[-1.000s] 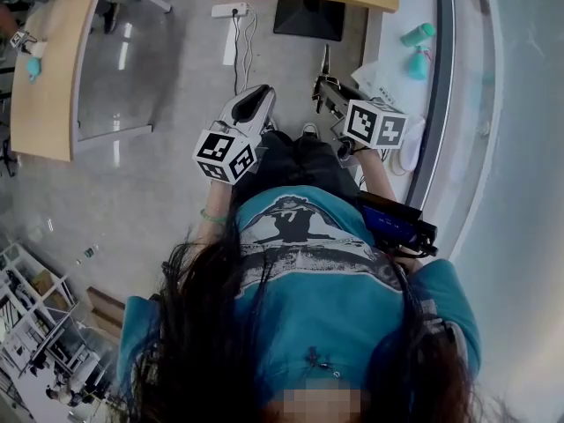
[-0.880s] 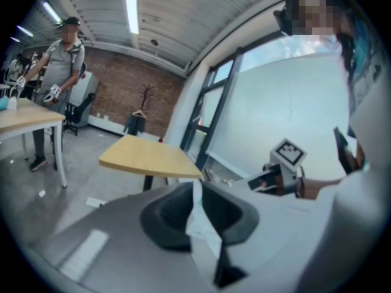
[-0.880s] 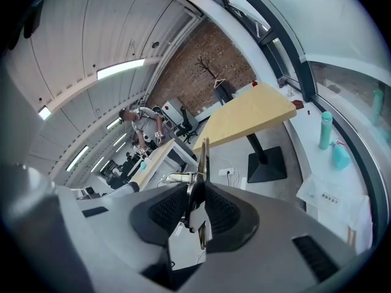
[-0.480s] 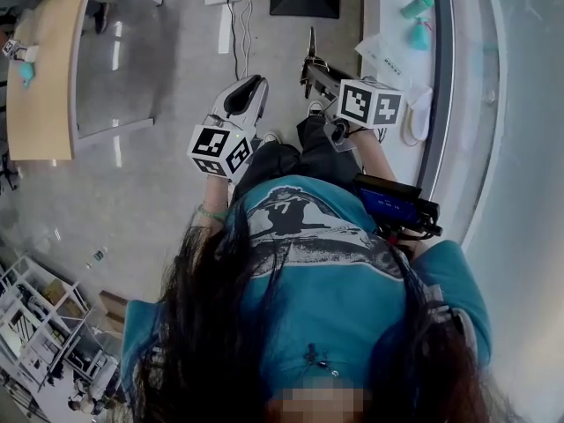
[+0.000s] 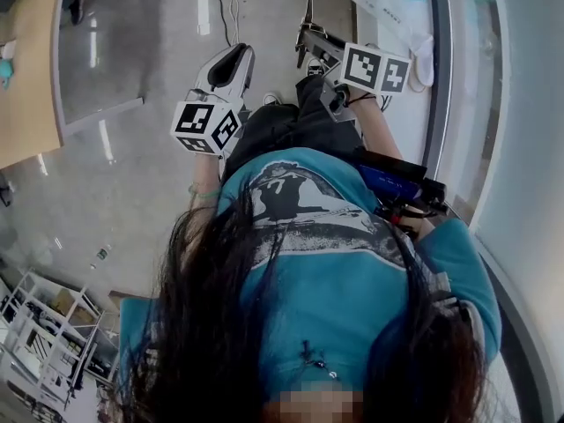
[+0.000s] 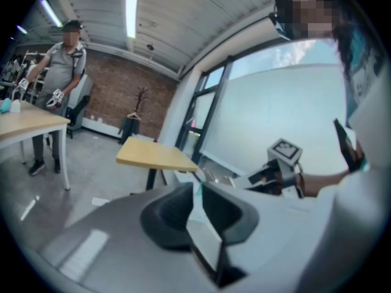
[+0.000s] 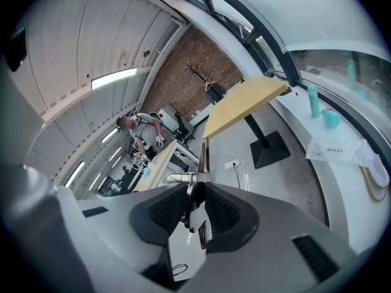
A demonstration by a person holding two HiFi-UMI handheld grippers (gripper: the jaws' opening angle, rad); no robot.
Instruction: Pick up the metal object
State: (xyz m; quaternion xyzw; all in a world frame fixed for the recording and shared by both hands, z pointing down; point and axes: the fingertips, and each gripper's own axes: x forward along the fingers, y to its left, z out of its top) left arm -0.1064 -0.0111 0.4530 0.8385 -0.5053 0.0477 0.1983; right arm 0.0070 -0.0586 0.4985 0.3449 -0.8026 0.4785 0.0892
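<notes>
1. Head view: a person in a teal shirt [image 5: 344,271] is seen from above, over a grey floor [image 5: 132,192]. The left gripper [image 5: 236,58] and the right gripper [image 5: 315,47] are both held out in front, raised over the floor. They are well apart from the wooden table [image 5: 26,77] at the left edge. A thin metal object [image 5: 307,16] sticks out past the right gripper's tip, in the air. A white ledge [image 5: 407,122] runs beside the window at the right.
2. Left gripper view: the jaws are together, with nothing gripped between them. Beyond them stands a second wooden table [image 6: 156,156]. Another person [image 6: 61,72] stands far off at the left, in front of a brick wall [image 6: 116,87].
3. Right gripper view: the jaws are clamped on the metal object. Its flat part stands upright between them, and a slim arm of it reaches to the left. A teal bottle [image 7: 313,101] stands on the ledge at the right. A power strip [image 7: 232,163] lies on the floor.
</notes>
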